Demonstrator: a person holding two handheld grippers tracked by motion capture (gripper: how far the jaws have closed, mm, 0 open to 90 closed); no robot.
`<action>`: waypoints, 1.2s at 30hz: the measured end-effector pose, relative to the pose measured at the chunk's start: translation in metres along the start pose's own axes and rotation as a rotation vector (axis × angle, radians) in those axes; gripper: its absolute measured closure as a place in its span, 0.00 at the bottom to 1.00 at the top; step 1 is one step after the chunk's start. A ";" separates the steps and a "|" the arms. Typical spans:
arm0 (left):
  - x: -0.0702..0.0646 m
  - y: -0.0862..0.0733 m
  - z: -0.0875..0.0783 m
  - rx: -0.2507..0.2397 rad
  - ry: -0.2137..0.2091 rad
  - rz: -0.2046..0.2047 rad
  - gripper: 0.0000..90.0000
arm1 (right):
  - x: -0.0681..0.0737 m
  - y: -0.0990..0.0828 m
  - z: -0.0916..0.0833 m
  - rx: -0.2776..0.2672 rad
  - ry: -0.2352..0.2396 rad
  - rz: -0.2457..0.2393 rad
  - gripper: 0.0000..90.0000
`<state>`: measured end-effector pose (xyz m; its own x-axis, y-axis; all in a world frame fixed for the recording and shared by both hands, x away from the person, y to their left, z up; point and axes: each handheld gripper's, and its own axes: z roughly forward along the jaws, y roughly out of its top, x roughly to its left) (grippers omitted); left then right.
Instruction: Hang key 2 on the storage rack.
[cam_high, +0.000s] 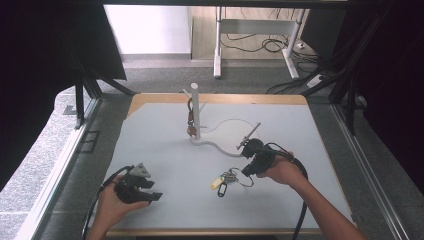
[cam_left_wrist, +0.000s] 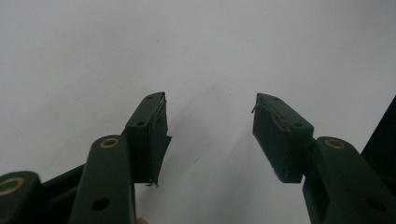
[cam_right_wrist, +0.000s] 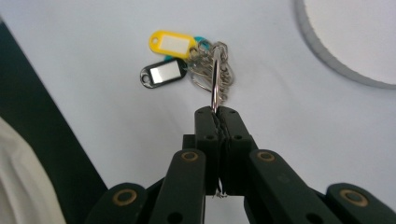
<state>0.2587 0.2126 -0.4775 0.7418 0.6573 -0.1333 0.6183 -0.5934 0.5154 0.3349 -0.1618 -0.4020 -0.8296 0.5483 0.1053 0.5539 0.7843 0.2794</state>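
The right tool (cam_right_wrist: 218, 111) is pinching a silver key ring (cam_right_wrist: 215, 84) between its closed jaws at the centre of the right gripper view, the ring standing edge-on above the pads. Beyond it a bunch of small rings (cam_right_wrist: 205, 70) is hanging together, too tangled to count. Three tags are showing: a yellow tag (cam_right_wrist: 172, 43), a black tag (cam_right_wrist: 162, 74) and a teal tag (cam_right_wrist: 201, 41), the teal one mostly hidden behind the others. A pale round base (cam_right_wrist: 355, 42) is being cut off by the upper right corner.

In the high view the right tool (cam_high: 247, 172) is sitting right of centre, angled down toward the lower left, with the key bunch (cam_high: 227, 179) just beside its tip on the tabletop (cam_high: 165, 160); whether the bunch is touching the surface is hard to tell. The person's right hand (cam_high: 282, 172) is wrapping the tool's body, forearm entering from the lower right.

The left tool (cam_left_wrist: 208, 135) is holding its jaws apart with nothing between them, over bare tabletop. In the high view it (cam_high: 155, 195) is lying in the left hand (cam_high: 112, 202) at the lower left.

One white peg stand (cam_high: 195, 112) is rising at upper centre, with a brown item (cam_high: 191, 120) hanging on it, too small to identify.
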 end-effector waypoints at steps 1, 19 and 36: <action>0.000 0.000 0.000 0.000 0.000 0.000 0.50 | 0.000 0.000 0.000 0.003 -0.007 0.000 0.97; 0.000 -0.001 0.000 0.002 -0.006 -0.002 0.49 | 0.007 0.018 0.011 0.132 -0.077 -0.042 0.95; 0.002 -0.004 -0.001 -0.009 -0.010 -0.015 0.49 | 0.002 0.018 0.003 0.156 -0.069 -0.034 0.96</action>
<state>0.2580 0.2167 -0.4789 0.7350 0.6614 -0.1498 0.6272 -0.5790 0.5209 0.3438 -0.1458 -0.4001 -0.8441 0.5353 0.0308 0.5344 0.8352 0.1296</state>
